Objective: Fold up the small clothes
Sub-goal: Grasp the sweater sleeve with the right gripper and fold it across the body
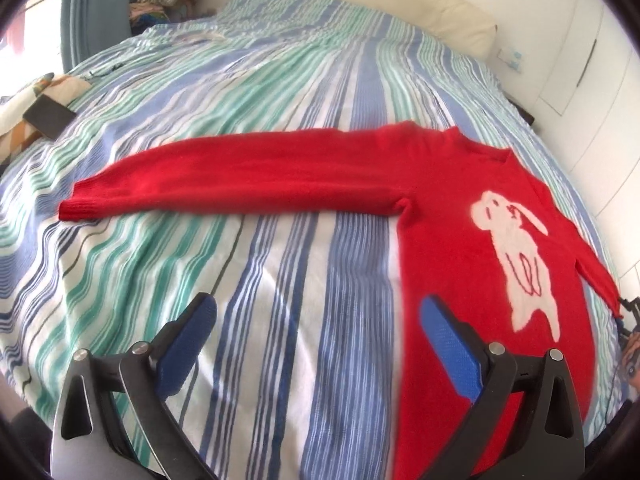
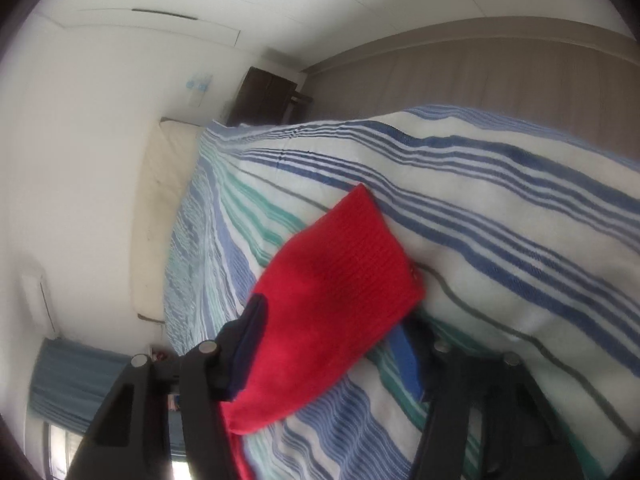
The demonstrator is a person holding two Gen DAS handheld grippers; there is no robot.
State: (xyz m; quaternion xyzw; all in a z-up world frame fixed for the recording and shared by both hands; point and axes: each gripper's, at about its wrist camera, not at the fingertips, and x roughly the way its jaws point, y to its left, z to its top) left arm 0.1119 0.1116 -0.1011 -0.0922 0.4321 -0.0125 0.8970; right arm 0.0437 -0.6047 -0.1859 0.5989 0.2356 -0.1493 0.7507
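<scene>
Red sweater point(image 1: 460, 216) with white rabbit motif: laid flat, front up, on the striped bedspread point(image 1: 280, 280), one sleeve point(image 1: 240, 172) stretched out sideways. Left gripper point(image 1: 320, 344): blue-padded fingers spread wide, empty, above the sweater's lower edge. Right gripper point(image 2: 332, 344): the other sleeve's cuff point(image 2: 340, 280) lies between its fingers; whether the pads pinch it cannot be told.
</scene>
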